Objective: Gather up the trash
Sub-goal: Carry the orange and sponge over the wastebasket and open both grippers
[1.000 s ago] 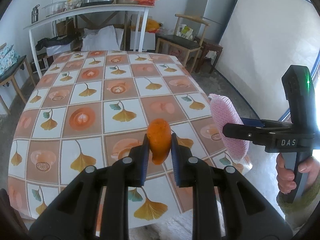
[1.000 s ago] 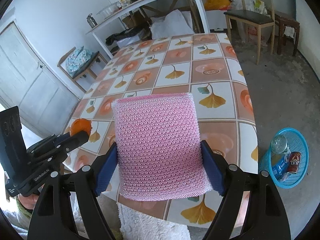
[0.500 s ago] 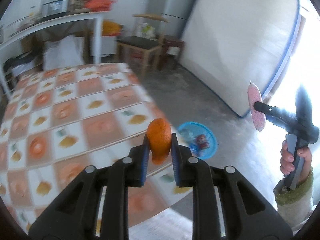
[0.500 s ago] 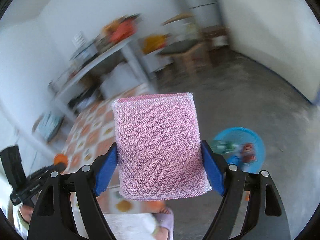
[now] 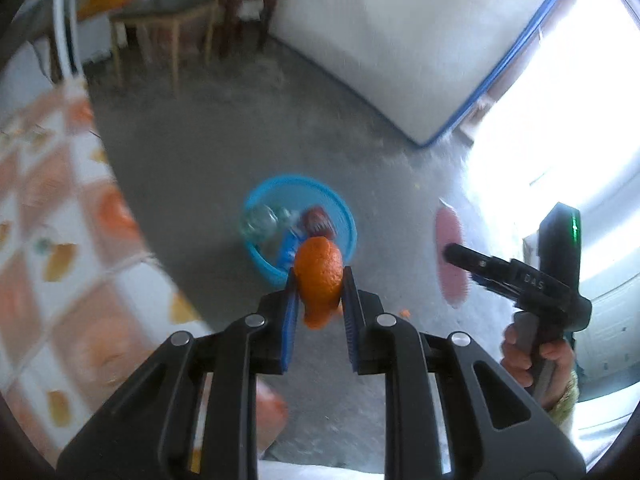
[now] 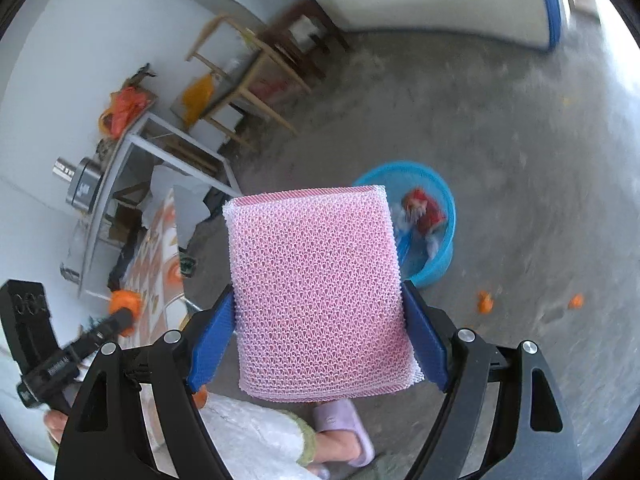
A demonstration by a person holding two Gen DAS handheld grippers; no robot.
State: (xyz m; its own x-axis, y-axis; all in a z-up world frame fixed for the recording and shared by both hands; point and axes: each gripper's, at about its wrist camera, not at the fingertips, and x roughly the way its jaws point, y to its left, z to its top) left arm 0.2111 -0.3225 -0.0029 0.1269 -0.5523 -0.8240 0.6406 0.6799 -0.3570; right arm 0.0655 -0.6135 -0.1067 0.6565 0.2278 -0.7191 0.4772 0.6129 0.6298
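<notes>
A round blue plastic basket (image 5: 256,258) is seen on the grey concrete floor (image 5: 200,152), already containing a clear bottle (image 5: 260,222) and a red can (image 5: 318,220); small orange peel scraps (image 6: 485,303) are scattered just beside it. The table with the ginkgo-patterned oilcloth (image 5: 48,240) is cut off at the left. The piece of orange peel (image 5: 319,278) is held upright, long axis vertical, above the basket's near rim, clamped in the nearly closed left gripper (image 5: 319,308). The pink mesh scouring pad (image 6: 320,296) is presented flat-on, long axis vertical, gripped at its side edges by the widely spread right gripper (image 6: 320,340).
</notes>
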